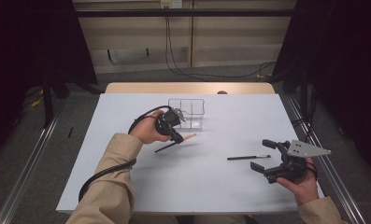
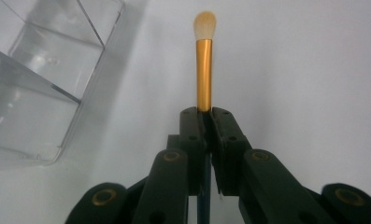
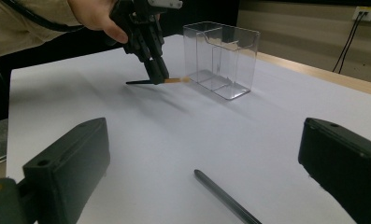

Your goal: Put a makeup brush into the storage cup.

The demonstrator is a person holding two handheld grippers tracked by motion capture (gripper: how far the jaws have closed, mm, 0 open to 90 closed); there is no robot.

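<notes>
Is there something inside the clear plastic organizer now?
The clear organizer looks empty: through its walls only the dividers show. The brush is outside it, clamped in the left gripper.

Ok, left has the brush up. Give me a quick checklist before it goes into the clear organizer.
1. Left hand-held gripper shut on makeup brush: ok.
2. Brush lifted off the table, lying roughly level: ok.
3. Bristle end points towards the clear organizer: ok.
4. Organizer upright, compartments look empty: ok.
5. Brush needs tilting upright to drop in: not ok yet.
6. Right hand-held gripper open, away from the organizer, beside the dark pencil: ok.
</notes>
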